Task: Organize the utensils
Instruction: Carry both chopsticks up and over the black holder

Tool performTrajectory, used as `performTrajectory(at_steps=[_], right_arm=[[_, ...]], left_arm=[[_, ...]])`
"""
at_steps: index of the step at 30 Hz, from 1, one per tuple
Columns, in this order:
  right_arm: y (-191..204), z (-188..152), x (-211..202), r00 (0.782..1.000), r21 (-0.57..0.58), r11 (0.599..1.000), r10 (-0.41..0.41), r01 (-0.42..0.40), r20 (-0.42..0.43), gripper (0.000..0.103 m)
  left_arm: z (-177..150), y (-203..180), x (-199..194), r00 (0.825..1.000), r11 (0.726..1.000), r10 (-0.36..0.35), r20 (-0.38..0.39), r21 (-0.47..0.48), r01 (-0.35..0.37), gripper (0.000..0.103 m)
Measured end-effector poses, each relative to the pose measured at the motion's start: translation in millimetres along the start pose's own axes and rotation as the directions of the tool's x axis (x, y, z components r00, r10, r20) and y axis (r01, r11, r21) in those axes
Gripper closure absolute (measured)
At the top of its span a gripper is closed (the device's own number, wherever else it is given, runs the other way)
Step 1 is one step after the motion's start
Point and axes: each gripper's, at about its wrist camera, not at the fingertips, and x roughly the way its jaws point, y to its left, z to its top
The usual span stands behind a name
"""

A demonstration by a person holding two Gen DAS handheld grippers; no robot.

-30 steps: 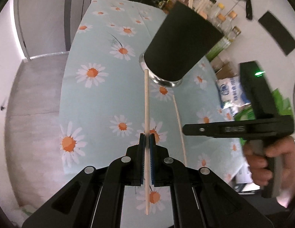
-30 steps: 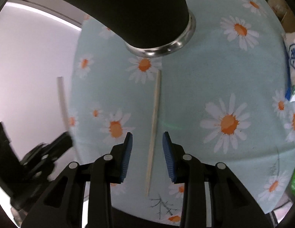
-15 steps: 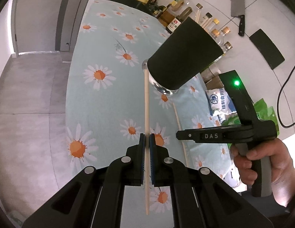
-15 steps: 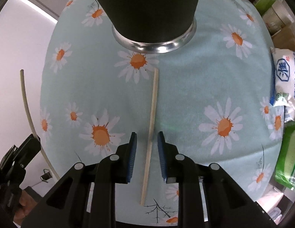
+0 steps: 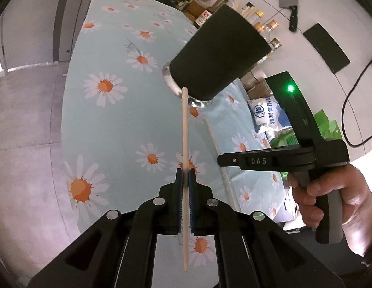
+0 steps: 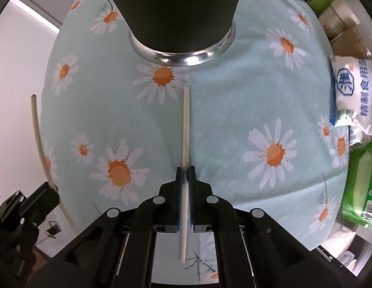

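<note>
The table with the daisy-printed cloth (image 5: 109, 124) is filling both views, and the black holder cup (image 5: 217, 55) with a shiny metal base is standing on it, near the far middle. Behind the cup, bottles (image 5: 202, 16) are standing in a row, and a cleaver (image 5: 287, 0) is hanging on the white wall. A white bag with blue print (image 6: 353, 96) is lying at the right edge of the table.

The left gripper (image 5: 185, 187) is hovering over the cloth and pointing forward toward the cup — its blue pads are pressing together on the first chopstick (image 5: 184, 132), which is reaching ahead, its far tip showing just in front of the cup's base. The right hand (image 5: 334, 199) is wrapping around the grey handle, and its tool is stretching level over the table's right side.

The right gripper (image 6: 185, 187) is low over the cloth — its pads are squeezing the second chopstick (image 6: 186, 124). This stick is pointing at the cup, its far end just short of the metal base; whether it is touching the cloth I cannot tell.
</note>
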Motion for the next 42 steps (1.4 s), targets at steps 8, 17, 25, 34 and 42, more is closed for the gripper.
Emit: performTrajectory(at_steps=[8, 17, 25, 34, 42], right_arm=[[-11, -19, -41, 0.987, -0.041, 0.991, 0.127, -0.124, 0.102, 0.098], [-35, -37, -86, 0.921, -0.159, 0.943, 0.323, -0.293, 0.219, 0.098], [-50, -32, -133, 0.833, -0.343, 0.868, 0.463, -0.358, 0.303, 0.098], [-78, -28, -191, 0.676, -0.467, 0.785, 0.603, -0.407, 0.424, 0.097], [-101, -15, -225, 0.555, -0.501, 0.748, 0.661, -0.434, 0.506, 0.097]], left_arm=[[10, -22, -7, 0.999, 0.998, 0.024, 0.024, 0.059, -0.025, 0.099], [24, -50, -17, 0.993, 0.996, 0.064, 0.1, 0.062, -0.071, 0.099], [36, -78, -30, 0.981, 0.996, 0.073, 0.179, 0.028, -0.08, 0.099], [61, -118, -37, 0.957, 0.992, 0.086, 0.277, 0.063, -0.107, 0.099], [88, -146, -45, 0.927, 0.987, 0.087, 0.364, 0.096, -0.131, 0.099]])
